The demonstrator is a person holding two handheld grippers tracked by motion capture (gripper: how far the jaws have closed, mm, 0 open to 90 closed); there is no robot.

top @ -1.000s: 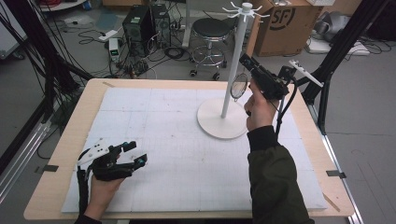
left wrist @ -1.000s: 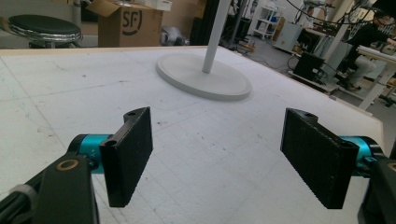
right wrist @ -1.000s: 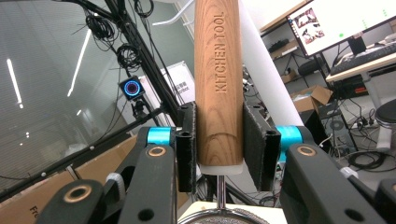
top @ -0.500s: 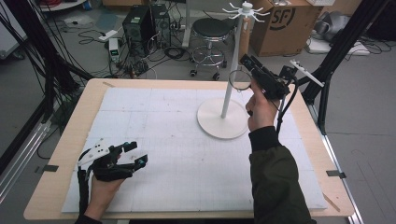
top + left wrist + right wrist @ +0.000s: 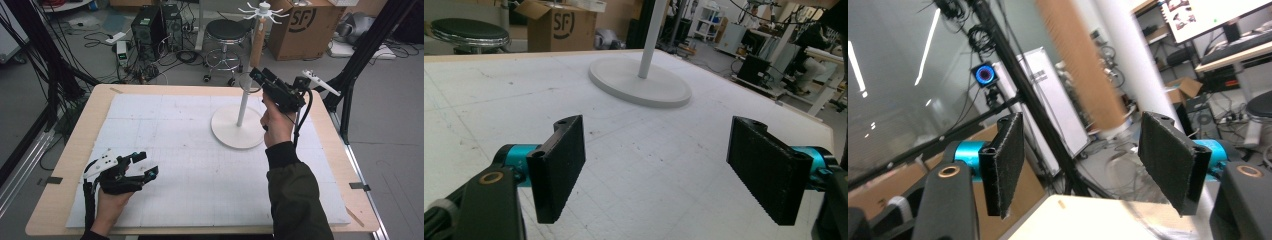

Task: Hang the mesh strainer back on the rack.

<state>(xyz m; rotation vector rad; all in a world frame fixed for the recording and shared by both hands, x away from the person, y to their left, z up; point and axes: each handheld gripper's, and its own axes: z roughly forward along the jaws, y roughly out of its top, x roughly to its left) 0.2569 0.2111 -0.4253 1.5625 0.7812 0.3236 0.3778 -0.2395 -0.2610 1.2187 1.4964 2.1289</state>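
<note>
A white stand (image 5: 244, 107) with a round base (image 5: 639, 85) rises at the table's far right; its upper pole wears a brown sleeve (image 5: 1078, 65) under white hooks (image 5: 261, 9). A thin ring (image 5: 248, 82) hangs at the pole, just off the tips of my right gripper (image 5: 256, 76). It shows blurred (image 5: 1122, 152) below the sleeve, and I cannot tell whether it circles the pole. My right gripper (image 5: 1083, 165) has just been opening, and nothing is pressed between its pads. My left gripper (image 5: 145, 165) rests open on the mat at the near left, holding nothing (image 5: 656, 170).
A white gridded mat (image 5: 200, 170) covers the wooden table (image 5: 80, 145). Beyond the far edge stand a black stool (image 5: 227, 30), a cardboard box (image 5: 300, 25) and computer cases with cables (image 5: 155, 25). Black frame posts (image 5: 360, 55) rise at the right.
The right gripper's jaws went from shut on the ring to open, and the ring moved up and over to the pole. The left hand stayed put.
</note>
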